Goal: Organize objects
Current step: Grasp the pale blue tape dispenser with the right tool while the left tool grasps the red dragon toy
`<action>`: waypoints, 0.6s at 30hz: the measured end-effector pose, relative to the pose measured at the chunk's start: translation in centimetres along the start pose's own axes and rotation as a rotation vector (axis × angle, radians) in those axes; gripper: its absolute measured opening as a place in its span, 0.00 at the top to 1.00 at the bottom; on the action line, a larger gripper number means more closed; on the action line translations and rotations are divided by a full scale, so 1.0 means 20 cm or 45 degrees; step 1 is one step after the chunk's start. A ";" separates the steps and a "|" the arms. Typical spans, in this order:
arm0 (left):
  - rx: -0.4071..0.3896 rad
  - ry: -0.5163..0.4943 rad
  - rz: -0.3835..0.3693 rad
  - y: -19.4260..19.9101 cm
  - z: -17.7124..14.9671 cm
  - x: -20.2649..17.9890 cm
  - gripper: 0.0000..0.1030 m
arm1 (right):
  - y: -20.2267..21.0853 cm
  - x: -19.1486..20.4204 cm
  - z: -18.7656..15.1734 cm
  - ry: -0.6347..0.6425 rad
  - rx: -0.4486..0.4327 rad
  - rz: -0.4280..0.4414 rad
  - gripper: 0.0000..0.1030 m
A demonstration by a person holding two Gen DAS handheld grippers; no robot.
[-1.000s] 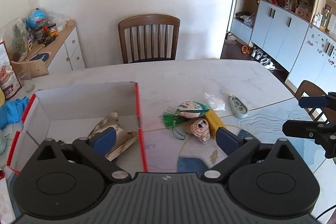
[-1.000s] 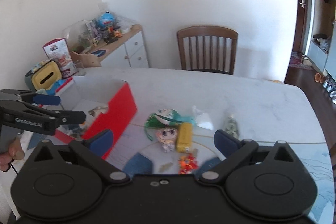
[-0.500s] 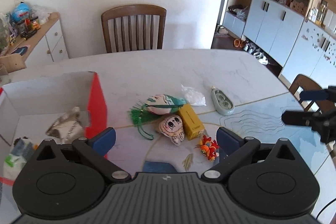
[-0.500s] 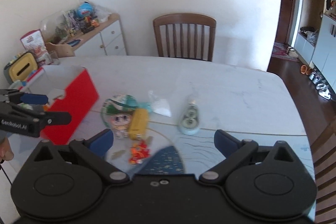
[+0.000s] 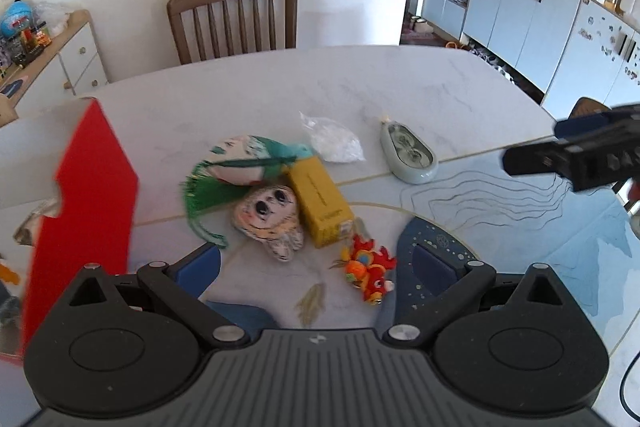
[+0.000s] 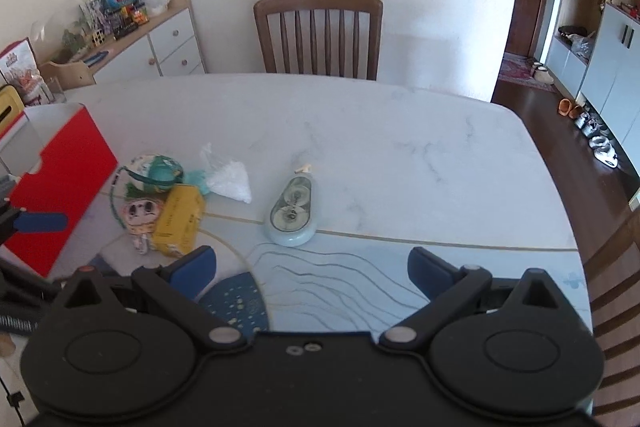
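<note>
A red and white box [image 5: 86,187] [image 6: 60,183] stands at the table's left. Beside it lie a green-tasselled pouch [image 5: 240,167] [image 6: 154,173], a small face plush [image 5: 268,219] [image 6: 140,219], a yellow carton [image 5: 320,199] [image 6: 178,221], a red-orange toy [image 5: 366,269], a clear plastic bag [image 5: 336,145] [image 6: 228,179] and a pale green correction tape [image 5: 408,157] [image 6: 292,213]. My left gripper [image 5: 316,267] is open just above the red-orange toy. My right gripper [image 6: 310,269] is open, short of the correction tape.
A wooden chair [image 5: 234,19] [image 6: 318,33] stands behind the marble table [image 5: 360,87]. A sideboard with clutter [image 6: 132,27] is at the left, cabinets [image 5: 520,7] at the right. Another chair [image 6: 616,307] flanks the table's right edge.
Both grippers have swung right, away from the box; the loose objects now sit ahead of the left gripper and the correction tape ahead of the right. Both stayed open.
</note>
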State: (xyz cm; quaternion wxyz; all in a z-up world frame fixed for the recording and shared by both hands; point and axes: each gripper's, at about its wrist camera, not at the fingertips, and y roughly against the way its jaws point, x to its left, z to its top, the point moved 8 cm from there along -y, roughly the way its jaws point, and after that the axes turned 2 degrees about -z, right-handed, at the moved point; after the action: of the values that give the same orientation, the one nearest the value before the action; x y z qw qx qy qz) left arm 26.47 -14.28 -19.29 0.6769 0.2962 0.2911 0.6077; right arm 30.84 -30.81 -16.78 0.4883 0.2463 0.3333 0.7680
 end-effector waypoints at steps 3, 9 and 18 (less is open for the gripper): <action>0.015 0.005 0.009 -0.07 -0.02 -0.04 0.00 | -0.09 0.00 0.01 0.014 0.015 0.010 0.01; 0.054 0.012 0.020 -0.19 -0.07 -0.08 0.00 | -0.28 0.02 0.03 0.067 0.049 0.015 0.01; 0.062 -0.006 0.024 -0.27 -0.13 -0.15 0.00 | -0.49 0.07 0.04 0.123 0.093 0.025 0.04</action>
State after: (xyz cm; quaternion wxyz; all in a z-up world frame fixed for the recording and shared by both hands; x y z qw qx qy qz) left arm 27.78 -17.56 -24.93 0.6646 0.3168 0.3015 0.6059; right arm 36.55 -26.32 -23.51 0.4546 0.2299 0.3819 0.7711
